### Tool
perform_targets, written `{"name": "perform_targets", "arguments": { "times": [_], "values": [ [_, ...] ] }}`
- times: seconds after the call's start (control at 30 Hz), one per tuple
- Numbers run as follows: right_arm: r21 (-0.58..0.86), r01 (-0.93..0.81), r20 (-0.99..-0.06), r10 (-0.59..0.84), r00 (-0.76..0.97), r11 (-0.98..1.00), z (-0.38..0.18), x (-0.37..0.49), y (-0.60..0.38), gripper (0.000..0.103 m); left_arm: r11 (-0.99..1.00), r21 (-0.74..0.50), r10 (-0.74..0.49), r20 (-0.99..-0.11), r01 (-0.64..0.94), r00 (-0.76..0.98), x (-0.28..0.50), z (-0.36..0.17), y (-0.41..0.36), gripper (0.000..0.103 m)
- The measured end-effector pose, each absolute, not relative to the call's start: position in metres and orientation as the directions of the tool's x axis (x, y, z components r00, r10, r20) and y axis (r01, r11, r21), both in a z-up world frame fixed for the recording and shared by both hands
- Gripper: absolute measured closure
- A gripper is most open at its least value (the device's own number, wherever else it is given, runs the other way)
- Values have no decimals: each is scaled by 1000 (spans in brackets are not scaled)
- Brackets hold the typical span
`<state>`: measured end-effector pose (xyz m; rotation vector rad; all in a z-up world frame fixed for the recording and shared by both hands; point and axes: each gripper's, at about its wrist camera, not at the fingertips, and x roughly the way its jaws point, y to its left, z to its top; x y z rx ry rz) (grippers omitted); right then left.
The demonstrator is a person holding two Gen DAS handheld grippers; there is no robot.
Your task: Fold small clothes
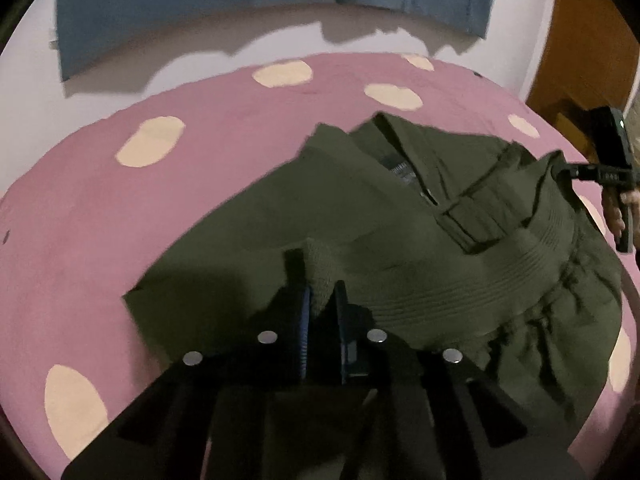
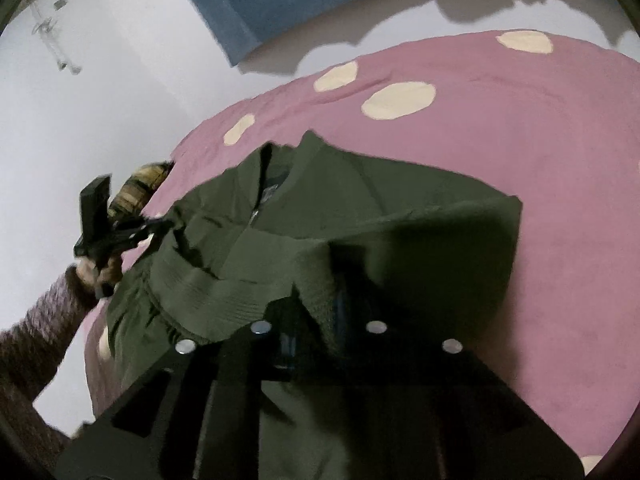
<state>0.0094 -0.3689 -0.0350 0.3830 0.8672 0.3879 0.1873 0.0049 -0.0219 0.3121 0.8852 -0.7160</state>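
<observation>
Both claws clamped on green jacket (image 1: pixel 400 216): left claw (image 1: pixel 320 284), right claw (image 2: pixel 316 300) pinching ribbed hem. Rest sprawls ahead on pink bed (image 1: pixel 200 184). Soft, floppy, probably light; hem corners look the best grab.

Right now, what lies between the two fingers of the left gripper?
In the left wrist view, a ribbed edge of the green jacket is pinched inside the left gripper.

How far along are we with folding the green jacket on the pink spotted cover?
Done: the dark green ribbed-hem jacket lies spread on the pink cream-spotted cover. In hand: the left gripper and right gripper are each shut on its ribbed hem. Left: no fold shows yet, so the hem likely still has to be carried towards the collar.
</observation>
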Motion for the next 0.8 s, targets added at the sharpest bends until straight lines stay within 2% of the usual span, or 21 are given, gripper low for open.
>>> {"name": "perform_targets", "arguments": {
  "times": [0.17,0.3,0.53,0.8],
  "values": [
    [533,-144,-575,481,662,834,-16,12,-377,94,808,-55,-422,-749,587,511,196,3,15,93],
    [542,-118,-555,460,693,832,-2,37,-380,94,854,-27,-369,-736,520,568,216,17,6,93],
    [525,-30,-612,402,681,851,-9,97,-387,94,898,12,-272,-770,440,577,261,11,-15,93],
    [549,96,-702,396,592,830,-64,137,-400,94,916,54,-179,-833,398,524,283,-38,-23,93]
  ]
}}
